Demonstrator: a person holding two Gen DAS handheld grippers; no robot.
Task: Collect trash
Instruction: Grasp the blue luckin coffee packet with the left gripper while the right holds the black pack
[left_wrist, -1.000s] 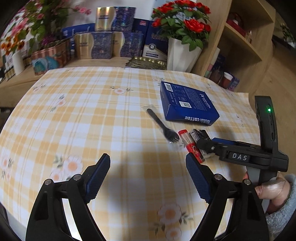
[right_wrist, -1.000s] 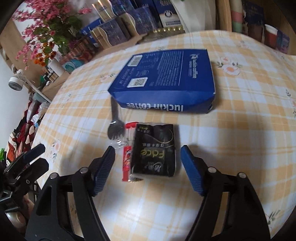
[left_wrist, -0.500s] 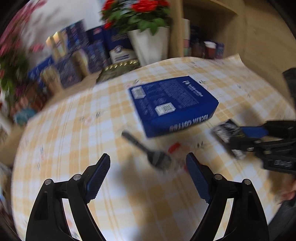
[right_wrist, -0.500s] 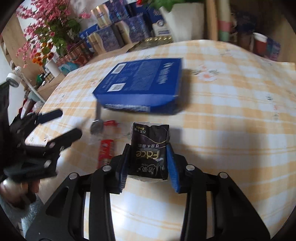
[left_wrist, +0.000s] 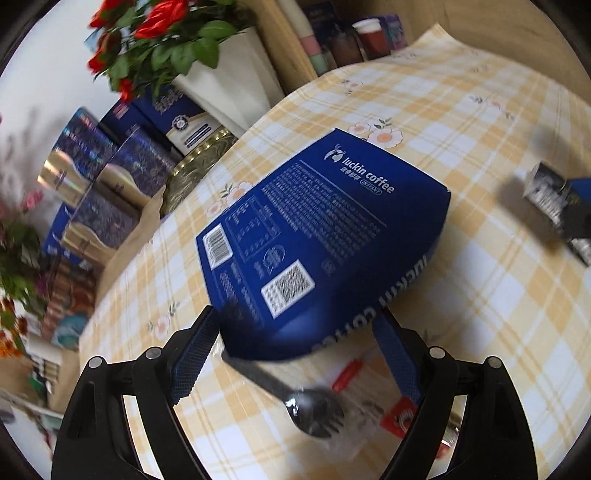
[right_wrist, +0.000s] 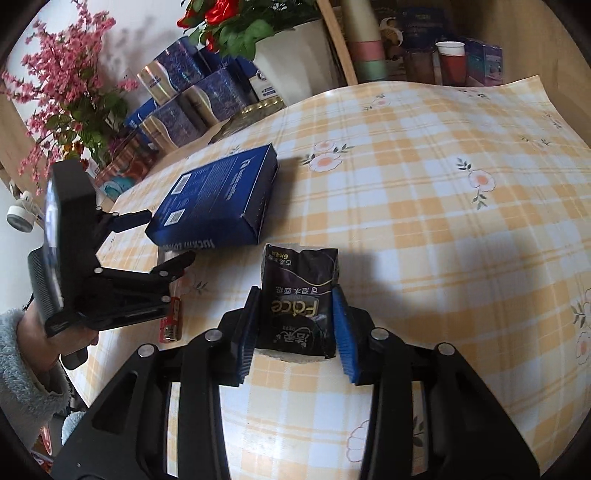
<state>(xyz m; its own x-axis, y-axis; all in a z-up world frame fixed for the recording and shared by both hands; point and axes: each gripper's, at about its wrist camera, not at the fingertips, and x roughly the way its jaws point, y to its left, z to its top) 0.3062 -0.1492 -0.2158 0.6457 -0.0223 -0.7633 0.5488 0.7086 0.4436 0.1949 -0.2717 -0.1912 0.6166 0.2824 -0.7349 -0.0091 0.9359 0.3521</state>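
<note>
Right tool (right_wrist: 297, 328): both blue pads pressed against the sides of a black tissue pack (right_wrist: 300, 299); pack clamped between them, upper end sticking out past the fingertips, lower end between the arms; shadow on the surface (right_wrist: 443, 206) beside it; whether the pack touches the surface, cannot tell.

Left tool (left_wrist: 295, 356): spread wide, 1 pad at each side of the near end of a blue coffee box (left_wrist: 325, 251); the left pad sits at the box corner, the right pad just beside the box's printed edge; contact not clear because of blur; no firm grip visible. In the right wrist view the left tool (right_wrist: 168, 236) reaches in from the left with its 2 fingers straddling the near end of the box (right_wrist: 221, 199), which lies flat on the surface.

Other trash: a black plastic fork (left_wrist: 295, 398) lies on the surface below the box end, head toward the camera, handle running under the box edge; a red wrapper (left_wrist: 402, 417) lies just right of the fork, partly behind the right finger of the left tool; in the right wrist view the wrapper (right_wrist: 171, 321) shows under the left tool.

Surface: yellow checked cloth with flower prints (left_wrist: 480, 110); behind it a white pot of red flowers (right_wrist: 291, 40) and stacked blue boxes (right_wrist: 192, 92); left hand (right_wrist: 48, 343) in a fuzzy sleeve holds the left tool's grip.
</note>
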